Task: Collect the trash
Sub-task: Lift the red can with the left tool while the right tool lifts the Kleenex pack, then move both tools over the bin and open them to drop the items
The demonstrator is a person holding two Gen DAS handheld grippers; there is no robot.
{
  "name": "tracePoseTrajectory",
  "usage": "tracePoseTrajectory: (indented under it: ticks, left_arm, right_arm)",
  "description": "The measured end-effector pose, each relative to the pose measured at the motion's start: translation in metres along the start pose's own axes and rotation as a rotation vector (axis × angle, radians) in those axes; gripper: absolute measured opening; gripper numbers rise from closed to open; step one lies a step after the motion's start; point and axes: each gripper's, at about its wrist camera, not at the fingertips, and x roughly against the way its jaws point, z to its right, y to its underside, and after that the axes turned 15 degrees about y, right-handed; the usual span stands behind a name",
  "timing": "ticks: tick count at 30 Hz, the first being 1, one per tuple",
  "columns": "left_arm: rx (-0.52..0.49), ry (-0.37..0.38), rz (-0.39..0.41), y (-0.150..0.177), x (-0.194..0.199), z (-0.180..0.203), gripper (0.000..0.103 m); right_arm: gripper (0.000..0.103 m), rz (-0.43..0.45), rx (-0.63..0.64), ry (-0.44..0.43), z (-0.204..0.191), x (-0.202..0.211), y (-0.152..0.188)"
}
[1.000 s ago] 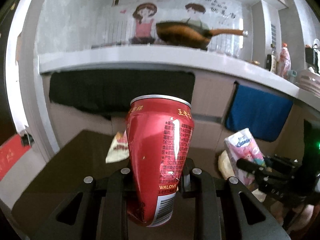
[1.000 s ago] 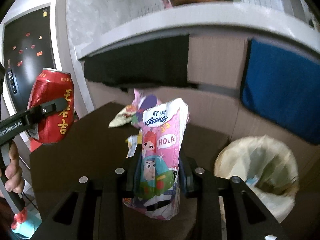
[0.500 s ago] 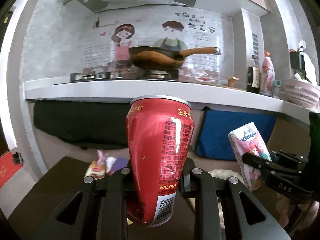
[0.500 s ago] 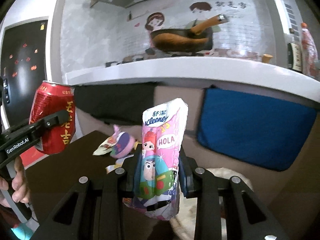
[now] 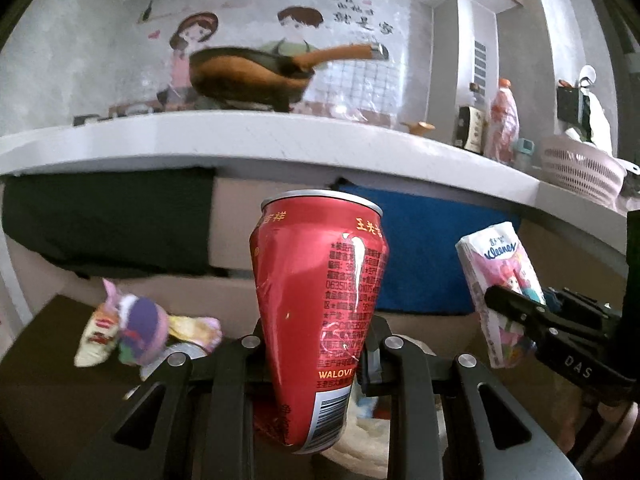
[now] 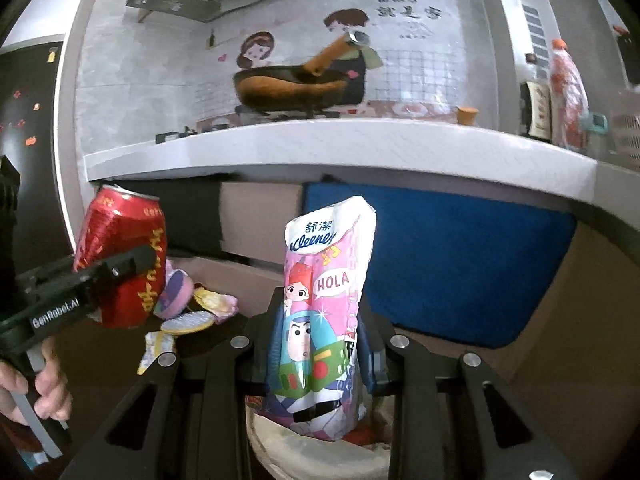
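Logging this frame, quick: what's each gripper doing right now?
Left gripper: closed on the red can.
Right gripper: closed on the Kleenex tissue pack.

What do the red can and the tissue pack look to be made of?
The red can looks like thin painted metal: it has a glossy sheen, a silver rim and small dents in its wall. The tissue pack looks wrapped in soft printed plastic film: it is shiny, wrinkled and creased at the top; what is inside cannot be seen.
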Motion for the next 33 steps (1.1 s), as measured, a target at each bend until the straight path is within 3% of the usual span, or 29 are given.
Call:
tracePoseTrajectory:
  ticks: [12, 23, 31, 32, 33]
  left_arm:
    - [0.027, 0.050, -0.067, 0.029, -0.046, 0.016, 0.026]
    - [0.084, 0.047, -0.135, 0.042, -0.081, 0.002, 0.026]
    - [0.150, 0.121, -0.165, 0.051, -0.103, -0.009, 0.026]
    - [0.157, 0.149, -0.161, 0.051, -0.106, -0.011, 0.029]
    - [0.156, 0.171, -0.165, 0.051, -0.110, -0.014, 0.040]
  right_arm:
    - [0.028, -0.048, -0.041, 0.028, 0.029, -0.020, 0.023]
    - [0.029, -0.110, -0.083, 0.029, 0.035, -0.050, 0.036]
    - [0.031, -0.171, -0.119, 0.027, 0.036, -0.072, 0.044]
    - [0.031, -0.176, -0.126, 0.025, 0.038, -0.074, 0.045]
    - [0.031, -0.180, -0.134, 0.025, 0.039, -0.076, 0.046]
